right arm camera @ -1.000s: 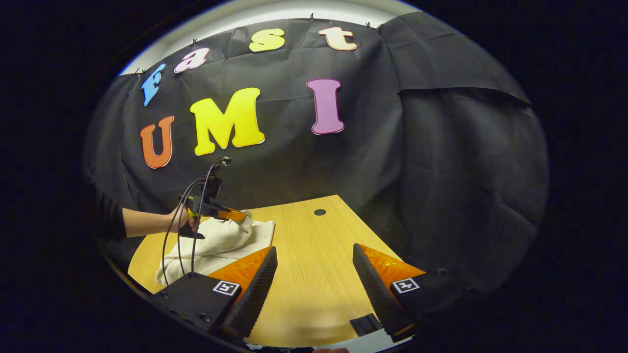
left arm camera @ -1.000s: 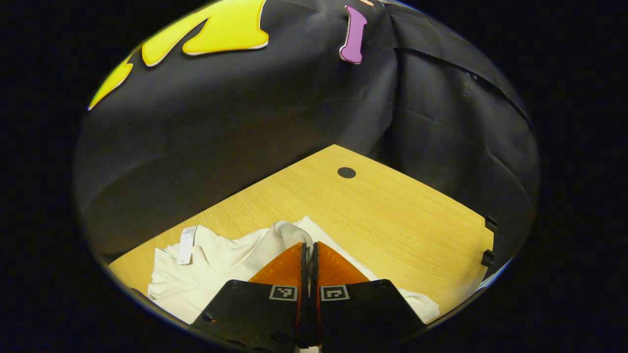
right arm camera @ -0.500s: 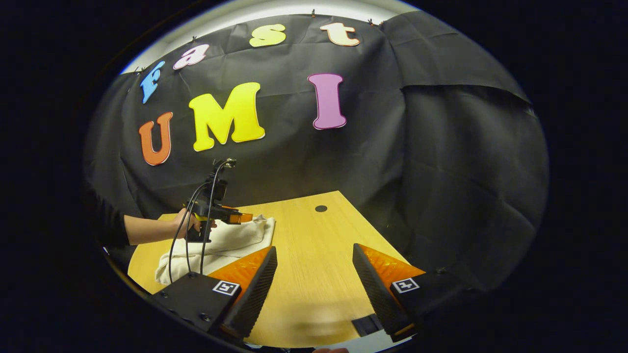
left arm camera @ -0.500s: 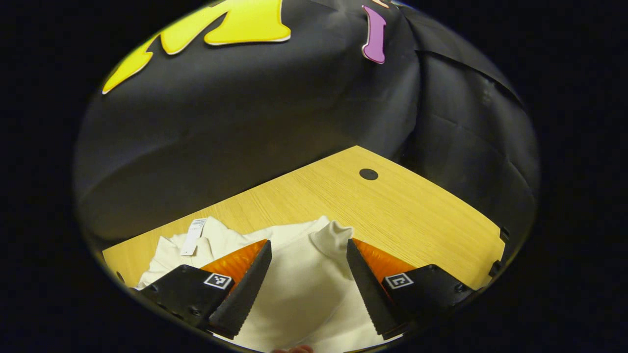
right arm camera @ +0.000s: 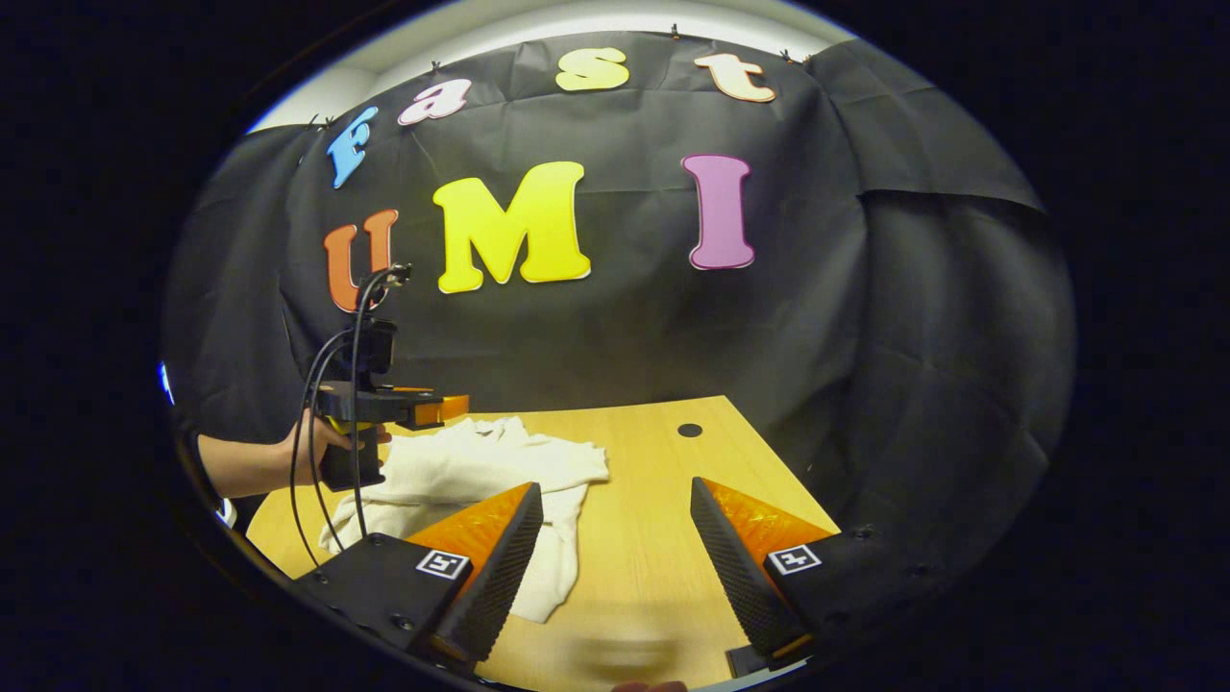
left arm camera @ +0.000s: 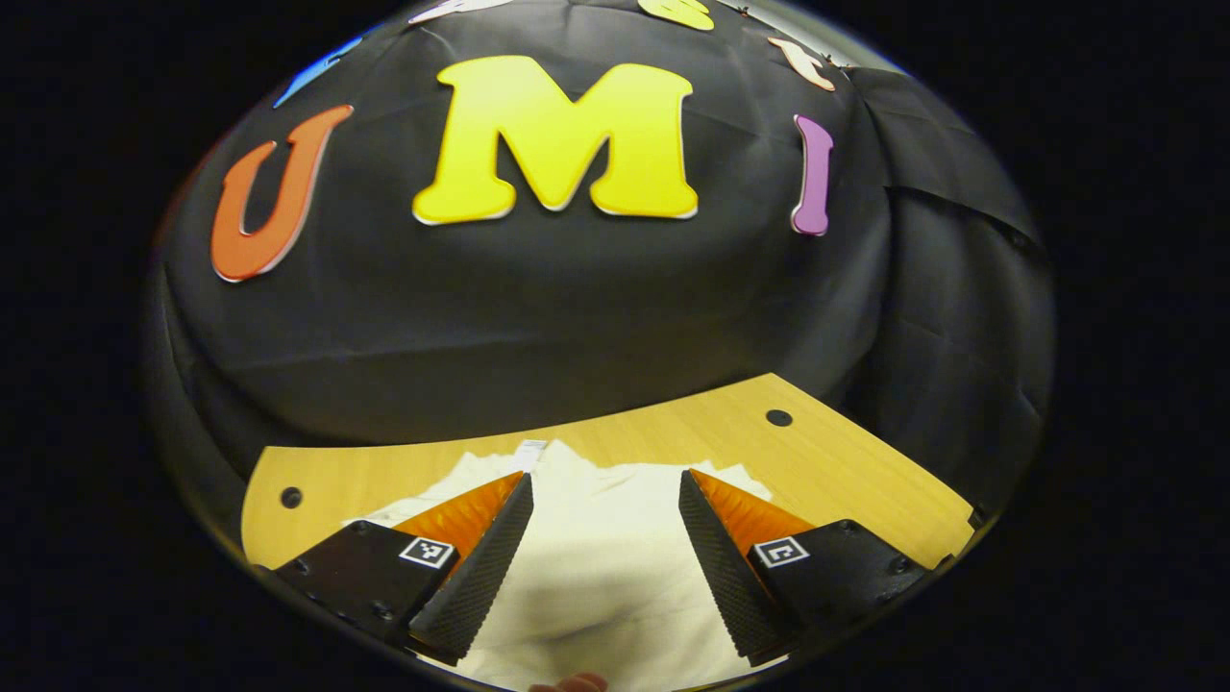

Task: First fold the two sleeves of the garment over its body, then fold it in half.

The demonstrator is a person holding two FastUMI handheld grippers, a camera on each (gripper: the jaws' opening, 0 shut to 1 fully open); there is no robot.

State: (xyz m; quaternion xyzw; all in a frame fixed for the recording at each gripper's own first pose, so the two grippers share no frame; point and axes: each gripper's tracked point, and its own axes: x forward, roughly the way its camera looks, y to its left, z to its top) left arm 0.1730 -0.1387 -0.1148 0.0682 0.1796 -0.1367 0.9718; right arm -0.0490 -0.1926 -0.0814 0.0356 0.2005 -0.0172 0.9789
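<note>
Left hand-held gripper [left arm camera: 596, 557] hung open directly over the white garment [left arm camera: 601, 567] crumpled on the bench [right arm camera: 653, 538]; the right hand-held gripper [right arm camera: 615, 567], also open and empty, sat farther away, garment to its left.

Bare light wooden tabletop [right arm camera: 663, 538] open to right of rumpled white cloth garment [right arm camera: 480, 466], garment heaped over left half, black cloth booth wall [right arm camera: 865, 384] closing in behind & on right edge
</note>
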